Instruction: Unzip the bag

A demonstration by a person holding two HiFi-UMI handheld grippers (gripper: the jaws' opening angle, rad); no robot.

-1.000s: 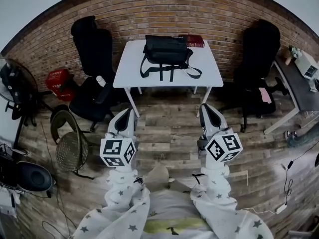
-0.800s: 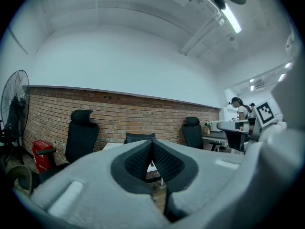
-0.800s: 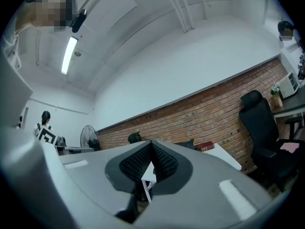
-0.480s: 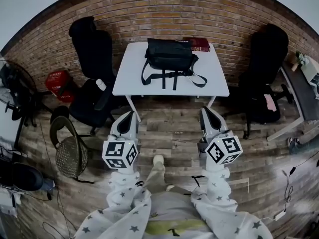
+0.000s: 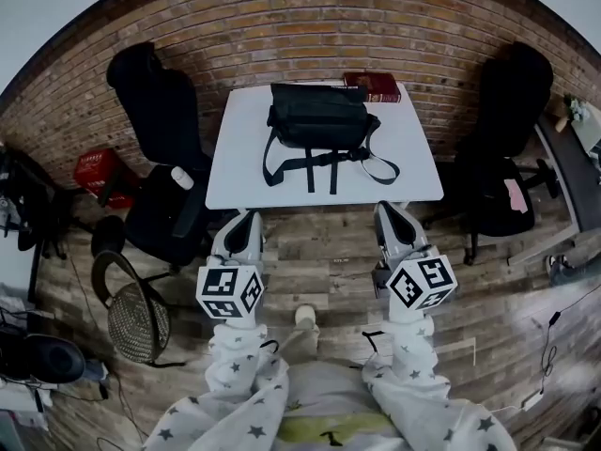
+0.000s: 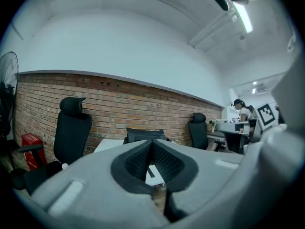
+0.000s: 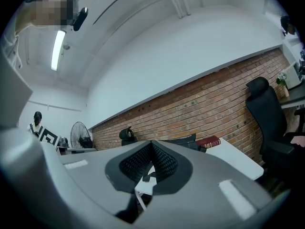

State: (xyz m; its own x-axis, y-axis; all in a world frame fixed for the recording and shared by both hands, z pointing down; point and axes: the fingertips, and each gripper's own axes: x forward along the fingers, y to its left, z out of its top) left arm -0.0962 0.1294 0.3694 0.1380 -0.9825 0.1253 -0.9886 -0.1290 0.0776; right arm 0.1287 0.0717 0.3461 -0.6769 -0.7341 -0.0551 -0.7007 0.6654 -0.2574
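Your left tongs (image 5: 245, 218) and right tongs (image 5: 386, 210) are both closed with nothing between them; in each gripper view the ribbed pads meet along a single seam. You hold them side by side over the wood floor (image 5: 319, 252), just short of the near edge of the white table (image 5: 235, 167) and clear of everything on it.

The black bag (image 5: 319, 118) sits toward the far side of the table, its straps (image 5: 324, 163) trailing across the top toward you. Its zip cannot be made out from here, and no brand shows on the dark fabric. In both gripper views the tongs' own bodies cover the lower part of the bag.

A dark red book (image 5: 374, 85) lies at the far right corner, just behind the bag; its cover print is too small to read. The red box (image 5: 94, 169) on the floor at the left carries pale marks, also illegible.
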